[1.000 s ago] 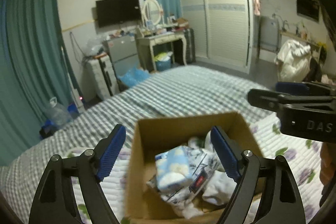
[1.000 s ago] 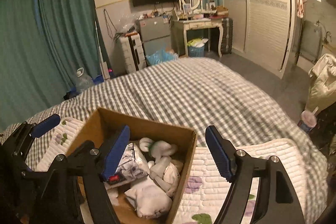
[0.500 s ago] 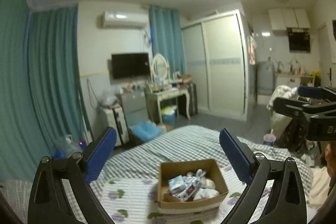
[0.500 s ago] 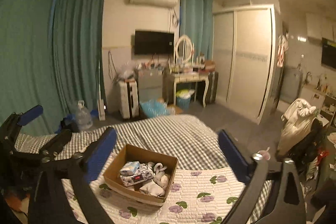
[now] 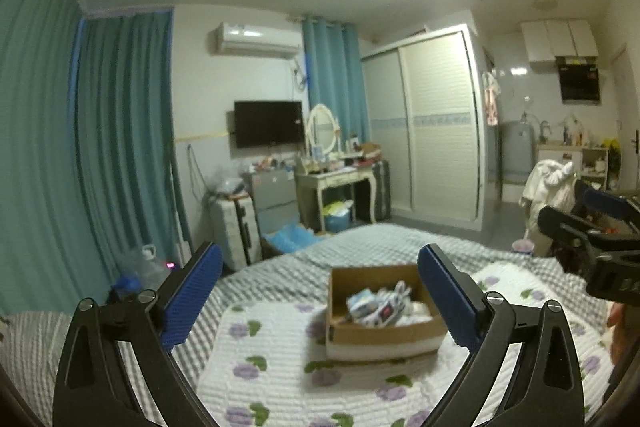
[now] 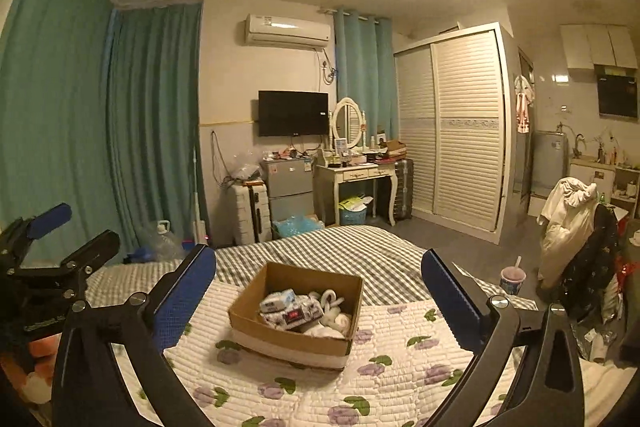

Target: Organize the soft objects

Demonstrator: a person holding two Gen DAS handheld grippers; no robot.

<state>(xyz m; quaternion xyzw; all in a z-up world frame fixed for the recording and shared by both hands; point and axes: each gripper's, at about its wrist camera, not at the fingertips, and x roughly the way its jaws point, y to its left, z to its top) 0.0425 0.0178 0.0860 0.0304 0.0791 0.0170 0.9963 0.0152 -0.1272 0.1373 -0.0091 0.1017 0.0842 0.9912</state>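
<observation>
1. One box (image 6: 296, 311) sits on the floral quilt (image 6: 400, 367) atop the bed (image 6: 360, 251), open side up so the soft items (image 6: 304, 311) stay together inside.
2. Items: at least four, likely more; the pile overlaps too much for a firm count.
3. Left gripper (image 5: 320, 291) and right gripper (image 6: 320, 297): two in all, both spread wide and empty, well apart from the box.

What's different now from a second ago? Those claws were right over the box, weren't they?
Both have pulled back and up from the cardboard box. The left gripper and right gripper have opened wider, holding nothing. The box and the soft items in it stayed put on the floral quilt.
</observation>
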